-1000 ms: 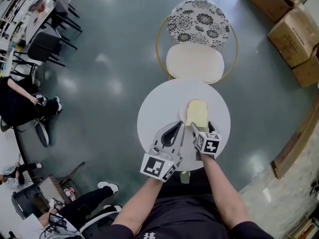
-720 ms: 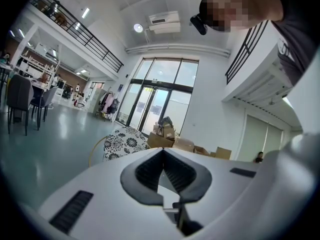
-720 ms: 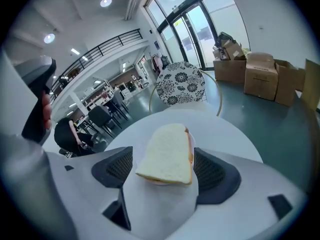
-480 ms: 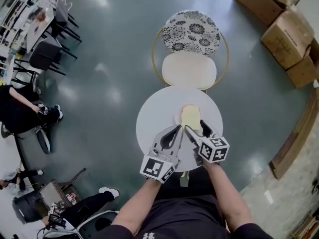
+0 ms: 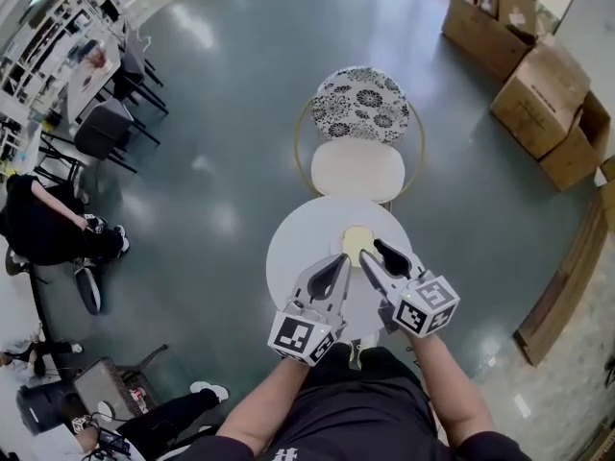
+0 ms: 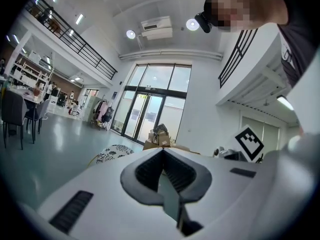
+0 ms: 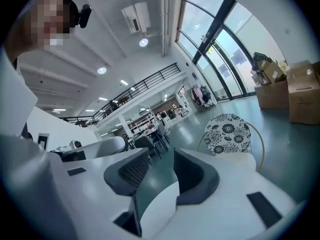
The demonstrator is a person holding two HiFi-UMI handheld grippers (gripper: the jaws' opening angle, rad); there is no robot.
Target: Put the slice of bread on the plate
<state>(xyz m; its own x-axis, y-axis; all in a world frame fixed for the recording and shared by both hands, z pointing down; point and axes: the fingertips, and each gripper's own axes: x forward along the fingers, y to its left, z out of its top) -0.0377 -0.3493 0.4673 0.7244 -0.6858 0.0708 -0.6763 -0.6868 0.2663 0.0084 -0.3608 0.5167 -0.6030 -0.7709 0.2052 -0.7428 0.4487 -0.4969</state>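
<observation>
A pale slice of bread (image 5: 357, 242) lies on a small white plate (image 5: 343, 249) on the round white table (image 5: 298, 248). Both grippers hang above the table's near side, apart from the bread. My left gripper (image 5: 338, 262) is shut, its pads meeting with nothing between them (image 6: 162, 156). My right gripper (image 5: 375, 252) has just been closing its jaws; a gap still shows between the pads (image 7: 161, 159) and nothing is in it. Both gripper views look level across the room and show neither table nor bread.
A chair with a cream seat (image 5: 357, 169) and floral back (image 5: 365, 104) stands just beyond the table. Cardboard boxes (image 5: 543, 94) sit at the far right. A seated person (image 5: 38, 219) and dark chairs (image 5: 106, 123) are at the left.
Both grippers have lifted off the table, the right one away from the bread on the plate. The right jaws stand narrower than before. The table looks smaller in the head view.
</observation>
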